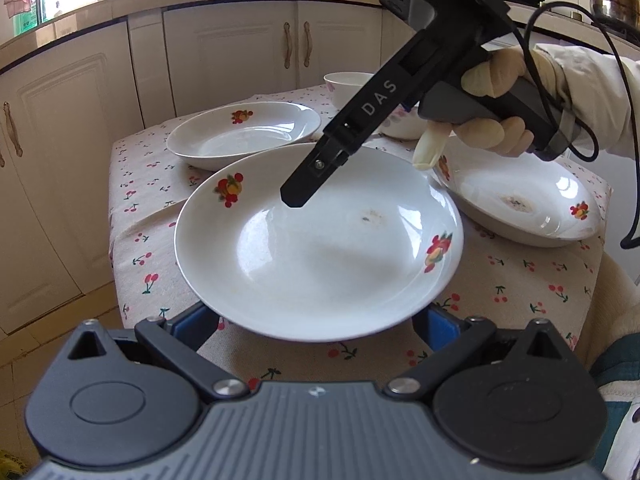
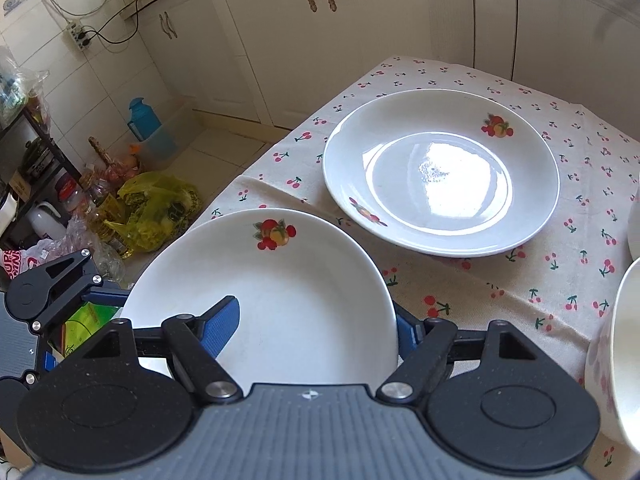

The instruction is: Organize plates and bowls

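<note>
A white plate with fruit prints (image 1: 320, 248) is held tilted above the cherry-print table; it also shows in the right wrist view (image 2: 276, 288). My left gripper (image 1: 316, 320) has its blue fingers spread wide under the plate's near rim. My right gripper (image 1: 294, 200) reaches into the plate from above; in its own view (image 2: 316, 328) one blue finger (image 2: 222, 328) lies inside the plate and the other is behind the rim, clamping it. A second plate (image 1: 244, 132) (image 2: 440, 172) lies farther back. A third plate (image 1: 520, 204) lies at the right.
Two white bowls (image 1: 348, 84) (image 1: 400, 124) stand at the table's back, one near me in the right wrist view (image 2: 616, 352). Kitchen cabinets (image 1: 232, 48) stand behind the table. Bags and bottles (image 2: 152, 204) clutter the floor at the left.
</note>
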{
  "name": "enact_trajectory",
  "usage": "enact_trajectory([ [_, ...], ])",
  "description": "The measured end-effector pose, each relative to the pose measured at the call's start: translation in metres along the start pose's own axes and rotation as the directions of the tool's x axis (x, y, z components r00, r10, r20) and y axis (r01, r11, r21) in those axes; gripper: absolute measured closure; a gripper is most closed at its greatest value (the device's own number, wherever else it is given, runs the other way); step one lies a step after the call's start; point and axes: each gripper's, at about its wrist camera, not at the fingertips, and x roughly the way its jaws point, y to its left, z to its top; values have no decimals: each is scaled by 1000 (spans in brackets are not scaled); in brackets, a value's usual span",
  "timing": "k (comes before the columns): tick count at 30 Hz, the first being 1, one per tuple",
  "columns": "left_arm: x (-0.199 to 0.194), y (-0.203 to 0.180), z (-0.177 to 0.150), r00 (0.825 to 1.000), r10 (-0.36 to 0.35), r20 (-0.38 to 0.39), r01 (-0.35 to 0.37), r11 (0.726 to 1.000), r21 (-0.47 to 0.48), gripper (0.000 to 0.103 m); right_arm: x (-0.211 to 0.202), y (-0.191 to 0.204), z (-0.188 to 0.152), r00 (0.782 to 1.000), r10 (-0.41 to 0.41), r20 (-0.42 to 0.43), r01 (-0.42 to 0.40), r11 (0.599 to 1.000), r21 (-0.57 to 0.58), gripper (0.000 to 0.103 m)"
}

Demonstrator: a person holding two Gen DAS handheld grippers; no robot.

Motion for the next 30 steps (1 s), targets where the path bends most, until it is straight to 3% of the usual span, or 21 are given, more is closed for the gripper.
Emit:
enact_trajectory([
  [14,6,-1,4,1000,-26,11,26,1000,-13,1,2,-9,0,999,-36,-10,36,999,1,20],
  [23,3,-5,3,1000,6,20,-6,1000,13,1,2,-4,1,999,-42,-11,42,999,-17,12],
  [27,-8,-7,4,999,25,27,-25,1000,3,1,-18,3,-1,999,-38,34,40,998,-39,1],
  [30,-19,-12,4,998,54,33,-53,999,-8,1,-41,13,-6,995,-60,79,66,995,-76,0],
])
